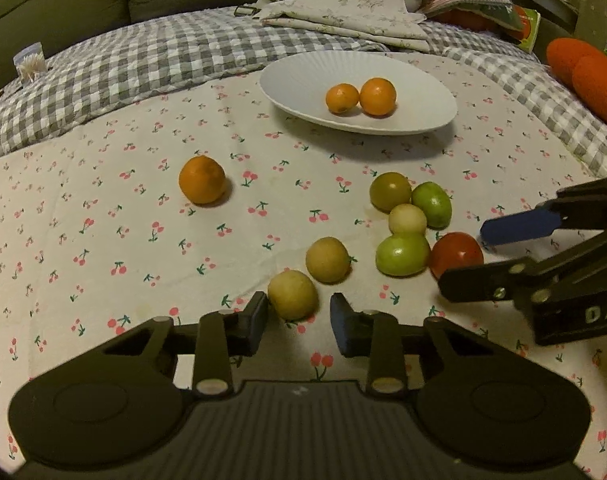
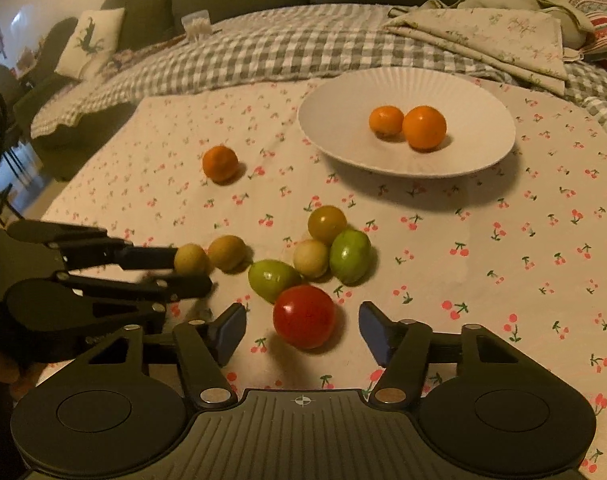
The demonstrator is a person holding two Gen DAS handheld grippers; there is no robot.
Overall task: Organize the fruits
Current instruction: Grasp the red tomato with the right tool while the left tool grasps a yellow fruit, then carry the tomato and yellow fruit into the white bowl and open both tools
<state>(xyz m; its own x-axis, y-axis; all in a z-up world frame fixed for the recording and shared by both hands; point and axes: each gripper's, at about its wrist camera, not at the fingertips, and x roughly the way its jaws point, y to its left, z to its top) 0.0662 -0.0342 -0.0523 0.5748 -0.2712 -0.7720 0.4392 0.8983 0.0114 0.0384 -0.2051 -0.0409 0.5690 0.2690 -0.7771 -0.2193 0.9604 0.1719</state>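
Both grippers sitting wide open over the cherry cloth: left gripper flanking a pale yellow fruit, possibly touching one pad, right gripper straddling the red tomato, two oranges resting on the white plate.

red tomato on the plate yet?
No. The red tomato lies on the cherry-print cloth between the right gripper's open fingers; the white plate holds only two oranges.
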